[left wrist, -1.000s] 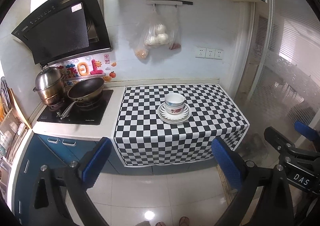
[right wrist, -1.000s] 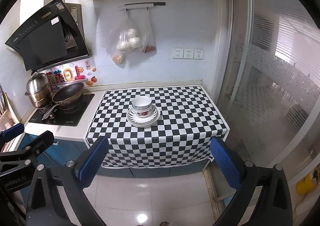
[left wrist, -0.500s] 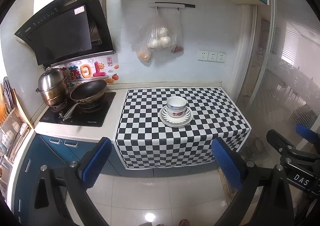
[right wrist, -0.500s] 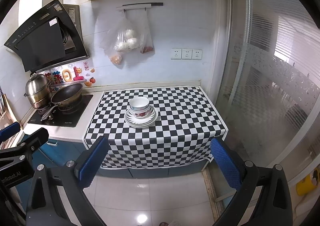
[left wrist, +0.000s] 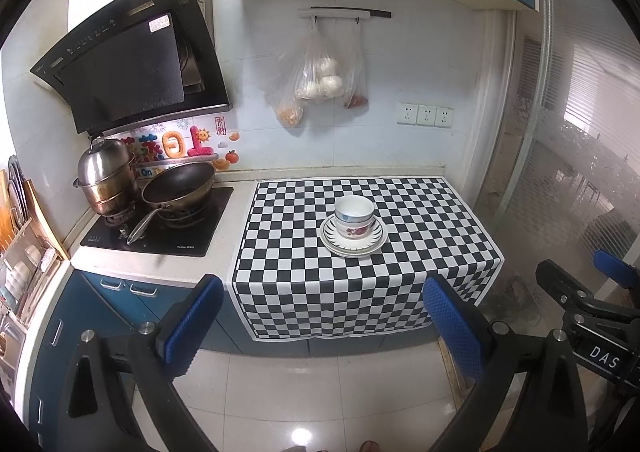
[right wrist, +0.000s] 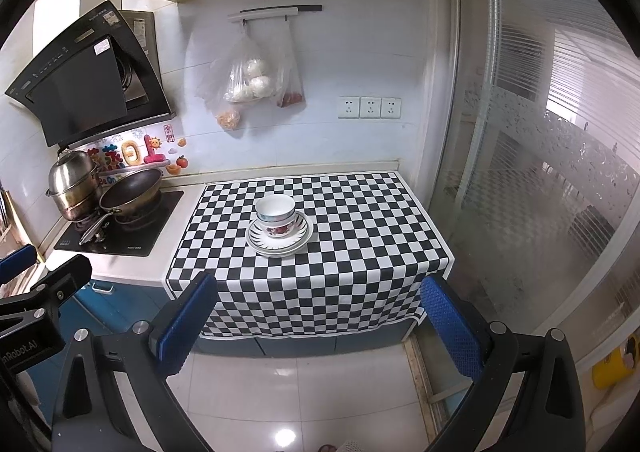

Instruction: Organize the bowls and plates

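Two stacked bowls [left wrist: 354, 217] sit on a stack of white plates [left wrist: 353, 242] in the middle of the checkered cloth [left wrist: 312, 284] on the counter; the bowls [right wrist: 276, 215] and plates [right wrist: 279, 239] also show in the right wrist view. My left gripper [left wrist: 323, 316] is open and empty, held over the floor well in front of the counter. My right gripper [right wrist: 318, 316] is open and empty, likewise back from the counter. The right gripper shows at the left view's right edge [left wrist: 592, 292].
A stove [left wrist: 160, 228] with a frying pan [left wrist: 178, 187] and a steel pot [left wrist: 106, 179] stands left of the cloth. Plastic bags [left wrist: 320, 83] hang on the wall. A glass partition [right wrist: 540, 171] stands at the right. A dish rack [left wrist: 20, 252] is at far left.
Both views have shifted slightly: the counter and the dish stack sit a little lower in the frames. Both grippers stay open and empty.
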